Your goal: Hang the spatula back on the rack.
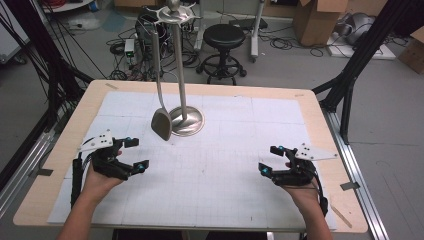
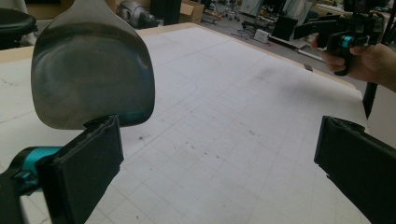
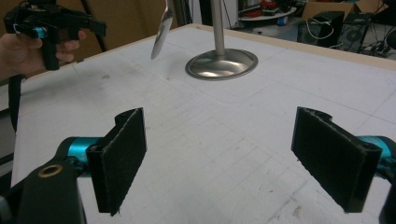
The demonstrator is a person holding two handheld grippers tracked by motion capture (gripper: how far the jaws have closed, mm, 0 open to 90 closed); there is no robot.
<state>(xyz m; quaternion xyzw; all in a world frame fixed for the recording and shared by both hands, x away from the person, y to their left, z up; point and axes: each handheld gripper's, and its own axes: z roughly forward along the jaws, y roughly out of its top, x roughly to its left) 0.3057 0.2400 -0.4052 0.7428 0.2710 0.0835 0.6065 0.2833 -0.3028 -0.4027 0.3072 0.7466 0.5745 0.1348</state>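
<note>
A metal utensil stand [image 1: 186,121] rises from a round base at the back middle of the white gridded mat [image 1: 215,175]. A steel spatula [image 1: 161,125] hangs from the stand's top, its blade just above the mat, left of the base. My left gripper [image 1: 137,153] is open and empty, low over the mat, in front and left of the blade. In the left gripper view the spatula blade [image 2: 91,65] hangs close beyond the left jaw, apart from it. My right gripper [image 1: 270,159] stands open and empty at the mat's right. The stand base [image 3: 222,63] lies well ahead of the right gripper [image 3: 219,158].
The wooden table [image 1: 320,125] ends close to the mat on all sides. Behind it are a black stool [image 1: 223,37], floor cables and cardboard boxes [image 1: 317,20]. Black frame legs [image 1: 350,75] flank the table's right and left.
</note>
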